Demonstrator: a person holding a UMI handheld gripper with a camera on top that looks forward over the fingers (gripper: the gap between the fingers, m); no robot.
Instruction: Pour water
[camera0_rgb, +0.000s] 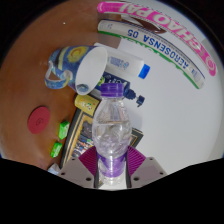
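A clear plastic water bottle with a purple cap and a purple label band stands upright between my fingers. My gripper is shut on the bottle's lower body, both magenta pads pressing its sides. Just beyond the bottle's cap a white mug with a coloured pattern lies tilted, its opening facing toward the bottle. The bottle's base is hidden by the gripper.
A brown table carries a red round lid, green and yellow small blocks, a blue-capped small item and white paper. Flying discs with pink and green lettering lie at the far right.
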